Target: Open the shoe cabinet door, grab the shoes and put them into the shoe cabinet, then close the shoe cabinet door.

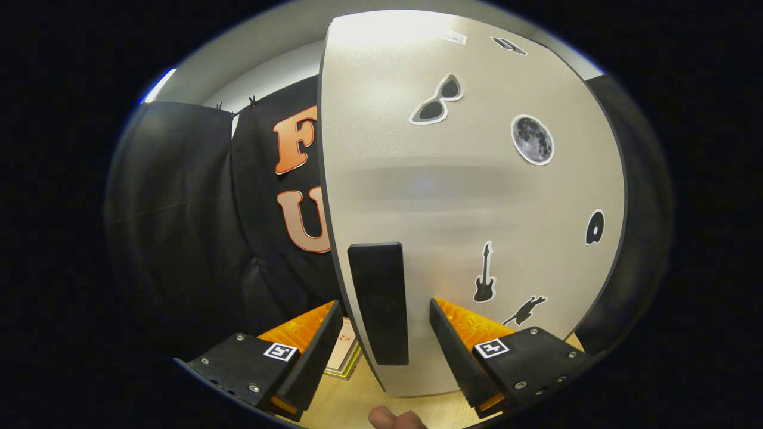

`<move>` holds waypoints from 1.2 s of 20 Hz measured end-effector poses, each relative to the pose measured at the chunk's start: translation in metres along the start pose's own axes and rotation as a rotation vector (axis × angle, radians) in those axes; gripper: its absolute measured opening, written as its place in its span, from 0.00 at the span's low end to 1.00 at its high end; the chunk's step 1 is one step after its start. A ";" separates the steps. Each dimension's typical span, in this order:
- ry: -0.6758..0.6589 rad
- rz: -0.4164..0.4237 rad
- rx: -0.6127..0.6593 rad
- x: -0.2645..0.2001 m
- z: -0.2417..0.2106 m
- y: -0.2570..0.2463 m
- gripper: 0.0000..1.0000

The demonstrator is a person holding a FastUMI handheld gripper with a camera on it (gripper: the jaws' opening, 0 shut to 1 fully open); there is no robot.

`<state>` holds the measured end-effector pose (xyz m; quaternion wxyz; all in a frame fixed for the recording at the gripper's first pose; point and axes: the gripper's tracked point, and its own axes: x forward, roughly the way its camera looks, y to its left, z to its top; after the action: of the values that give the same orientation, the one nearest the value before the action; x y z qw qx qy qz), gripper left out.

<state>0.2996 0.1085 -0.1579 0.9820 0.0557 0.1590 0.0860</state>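
Note:
The shoe cabinet door (465, 190) is a pale grey panel with several stickers, standing close in front of me. A black upright handle (378, 301) is fixed near the door's left edge. My gripper (384, 305) is open, with its orange-and-black fingers on either side of the handle. The left finger (316, 351) lies close beside the door's edge and the handle. A gap shows between the right finger (456, 351) and the handle. No shoes are visible, and the door hides the cabinet's inside.
Black cloth wall (191, 226) hangs to the left of the door and beyond its right edge. A light wooden surface (340, 405) lies below, with a flat framed card (346, 354) near the left finger. A person's fingertips (396, 419) show under the gripper.

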 end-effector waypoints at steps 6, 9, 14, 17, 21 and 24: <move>-0.004 0.008 0.011 0.003 0.001 0.001 0.93; -0.012 0.002 -0.002 0.004 0.001 0.001 0.92; 0.020 0.019 0.030 -0.002 0.000 0.007 0.92; 0.021 0.019 0.016 -0.028 -0.007 0.016 0.92; 0.047 0.003 -0.007 -0.074 -0.023 0.018 0.92; 0.046 -0.031 -0.062 -0.112 -0.028 0.008 0.93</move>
<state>0.1843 0.0973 -0.1497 0.9805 0.0208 0.1797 0.0768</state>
